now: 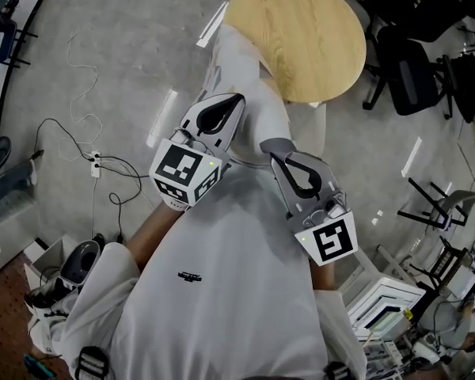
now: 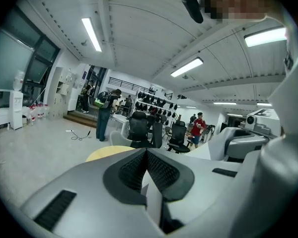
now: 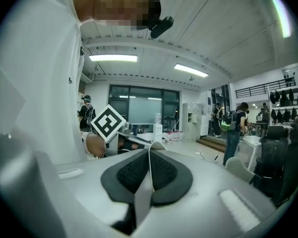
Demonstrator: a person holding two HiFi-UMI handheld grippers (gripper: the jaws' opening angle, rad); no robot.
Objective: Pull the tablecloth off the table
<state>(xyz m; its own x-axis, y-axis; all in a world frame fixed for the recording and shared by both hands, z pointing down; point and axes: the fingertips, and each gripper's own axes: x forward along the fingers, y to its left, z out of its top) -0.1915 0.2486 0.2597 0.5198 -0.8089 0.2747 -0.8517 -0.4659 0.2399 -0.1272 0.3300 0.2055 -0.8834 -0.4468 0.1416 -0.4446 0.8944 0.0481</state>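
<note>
Up close, shirt: a person's white shirt (image 1: pixel 222 307) filled the bottom of the head view; a small dark print (image 1: pixel 190 276) on it was too small to read.
Markers: each gripper carried a cube with black-and-white square patterns, with no letters or words on them.
Left gripper (image 1: pixel 237 100): its jaws were pressed together on a fold of white fabric, and its own view showed the sheet pinched between the dark ribbed pads (image 2: pixel 159 170).
Right gripper (image 1: pixel 270 146): its jaws were likewise clamped on the fabric, a thin white edge standing up between its pads (image 3: pixel 164 172).
Tablecloth (image 1: pixel 249 85): plain white, without pattern or print, it ran as a bunched band from the two grippers up to the near left edge of the table. Whether it touched the wood there could not be told.
Table (image 1: pixel 309 30): round, with a light wood-grain top that was almost wholly bare.
Floor (image 1: pixel 127 46): grey, with a thin white cable (image 1: pixel 83 93) trailing to a power strip (image 1: pixel 95 163).
Farthest: dark office chairs (image 1: pixel 412 74) stood beyond the table, at the right.
</note>
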